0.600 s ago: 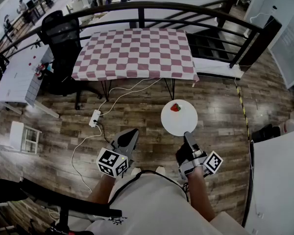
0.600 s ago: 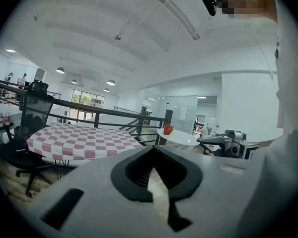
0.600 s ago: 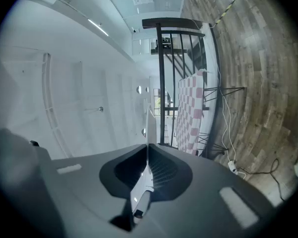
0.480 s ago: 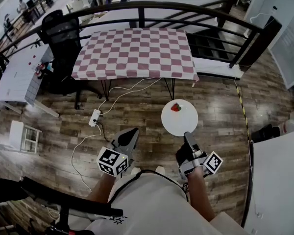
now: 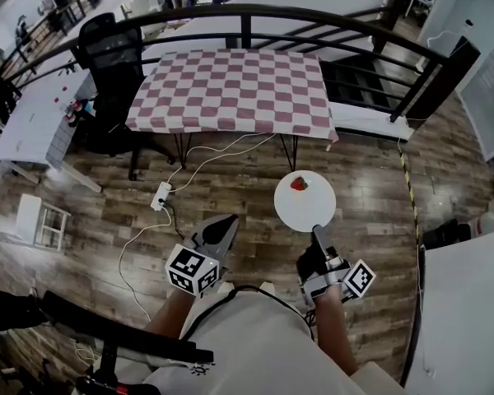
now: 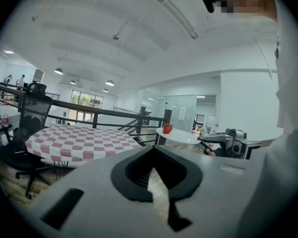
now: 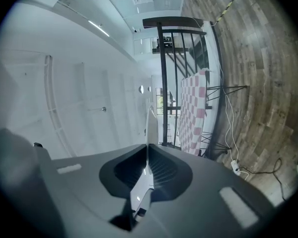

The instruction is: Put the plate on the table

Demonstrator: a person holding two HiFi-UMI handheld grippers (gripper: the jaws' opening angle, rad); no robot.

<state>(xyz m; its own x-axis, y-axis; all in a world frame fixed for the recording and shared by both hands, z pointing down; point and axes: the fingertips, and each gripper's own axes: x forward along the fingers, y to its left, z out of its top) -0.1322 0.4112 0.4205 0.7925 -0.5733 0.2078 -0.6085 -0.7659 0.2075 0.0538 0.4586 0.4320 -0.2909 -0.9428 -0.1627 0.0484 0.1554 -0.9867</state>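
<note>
A white round plate (image 5: pixel 305 206) with a red strawberry (image 5: pixel 299 183) on it hangs level over the wooden floor, short of the table (image 5: pixel 230 89) with its red-and-white checked cloth. My right gripper (image 5: pixel 316 230) is shut on the plate's near rim. In the right gripper view the plate (image 7: pixel 150 125) shows edge-on between the jaws. My left gripper (image 5: pixel 227 221) is held to the left of the plate, shut and empty. The left gripper view shows the plate (image 6: pixel 185 136), the strawberry (image 6: pixel 167 128) and the table (image 6: pixel 74 143) ahead.
A black railing (image 5: pixel 255 12) curves behind the table, and a black office chair (image 5: pixel 109 56) stands at its left end. A power strip (image 5: pixel 161 197) with white cables lies on the floor in front. A white table (image 5: pixel 33 122) is at the left, a white surface (image 5: pixel 469 303) at the right.
The view has shifted slightly. The plate stays level in the right gripper, and both grippers hold about the same pose.
</note>
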